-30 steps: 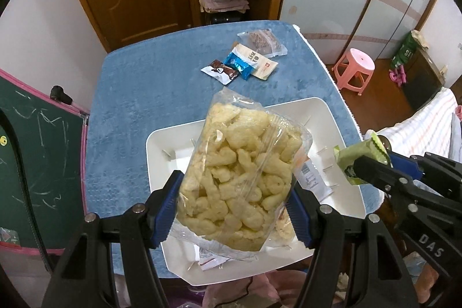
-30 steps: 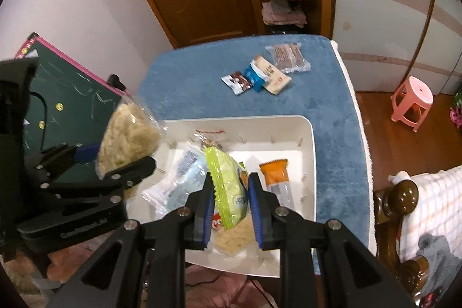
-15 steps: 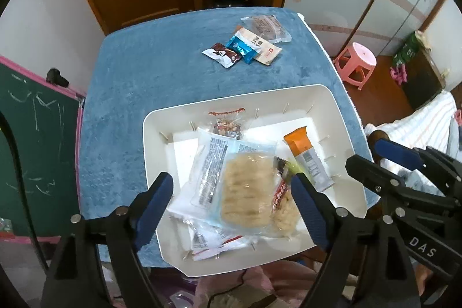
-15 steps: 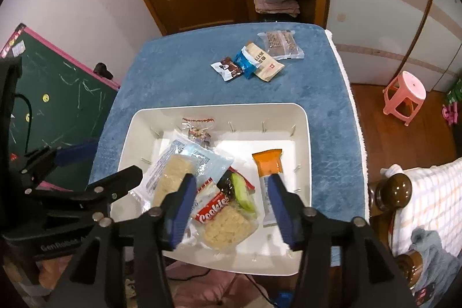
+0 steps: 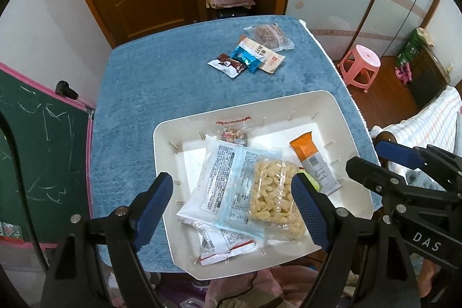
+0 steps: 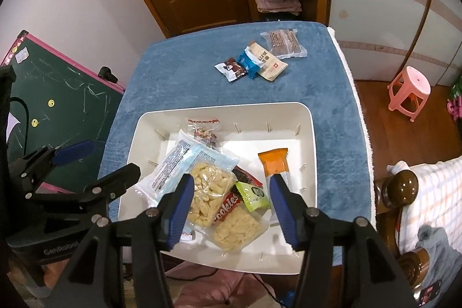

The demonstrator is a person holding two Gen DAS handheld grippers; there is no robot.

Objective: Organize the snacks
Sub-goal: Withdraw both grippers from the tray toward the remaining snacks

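Hovering with both left tongs [image 5: 231, 204] and right tongs [image 6: 231, 204] spread, empty, over filled white tray [image 6: 306, 117]; reaching next for four packets [image 6: 260, 59] on far desk [image 6: 179, 68], pinching one at a time.

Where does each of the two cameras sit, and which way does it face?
Left wrist: on the left gripper, angled down at the white tray; own open fingers show, right gripper at right edge.
Right wrist: on the right gripper, angled down at the tray; own open fingers show, left gripper at left edge.
Shared: tray, puffed snack bag, blue table cover.
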